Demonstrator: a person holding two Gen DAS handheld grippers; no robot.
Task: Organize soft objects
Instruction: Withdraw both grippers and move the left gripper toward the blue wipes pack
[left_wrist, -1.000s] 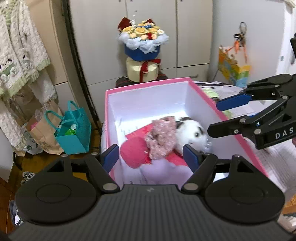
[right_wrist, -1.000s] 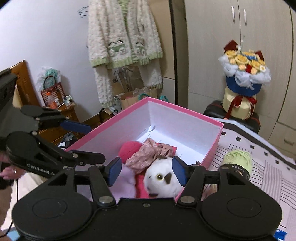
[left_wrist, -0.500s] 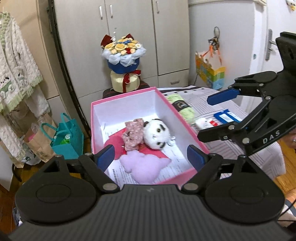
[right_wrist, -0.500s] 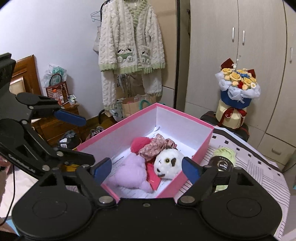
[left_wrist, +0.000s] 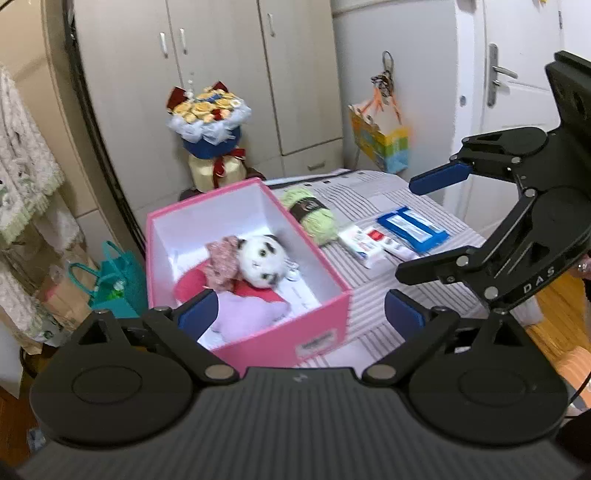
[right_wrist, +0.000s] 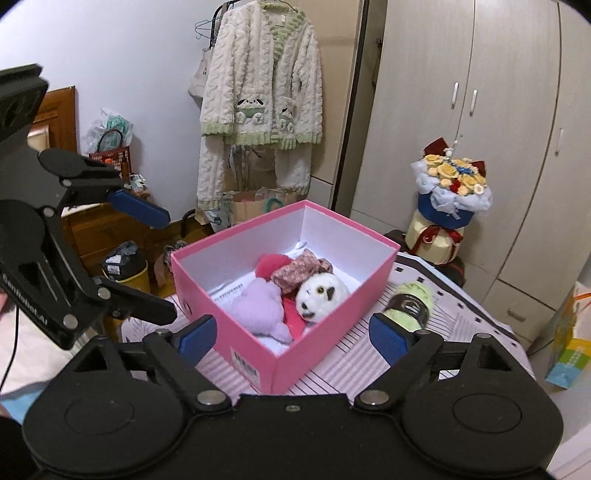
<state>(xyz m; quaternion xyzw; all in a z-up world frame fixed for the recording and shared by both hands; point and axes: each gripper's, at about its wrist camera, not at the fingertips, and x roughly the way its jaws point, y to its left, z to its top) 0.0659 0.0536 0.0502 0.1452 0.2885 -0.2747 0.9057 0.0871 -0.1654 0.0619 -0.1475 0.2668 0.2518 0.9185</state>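
Note:
A pink box (left_wrist: 317, 325) (right_wrist: 325, 354) stands on the striped table. Inside lie a white panda plush (left_wrist: 260, 260) (right_wrist: 321, 293), a pink floral scrunchie (left_wrist: 221, 256) (right_wrist: 299, 267), a red soft item (left_wrist: 188, 286) (right_wrist: 271, 264) and a lilac plush (left_wrist: 245, 310) (right_wrist: 260, 308). A green yarn skein (left_wrist: 314, 216) (right_wrist: 412, 304) lies on the table beside the box. My left gripper (left_wrist: 300, 318) is open and empty, above the box's near side. My right gripper (right_wrist: 291, 338) is open and empty, held back from the box; it also shows in the left wrist view (left_wrist: 424, 225).
A white carton (left_wrist: 362, 242) and a blue packet (left_wrist: 412, 229) lie on the table right of the yarn. A flower bouquet (left_wrist: 208, 136) (right_wrist: 448, 206) stands behind the table. A cardigan (right_wrist: 258, 107) hangs on the wall. Bags (left_wrist: 110, 284) stand on the floor left.
Both grippers have pulled back and up from the box, so more of the table now shows. The soft items in the box have not moved.

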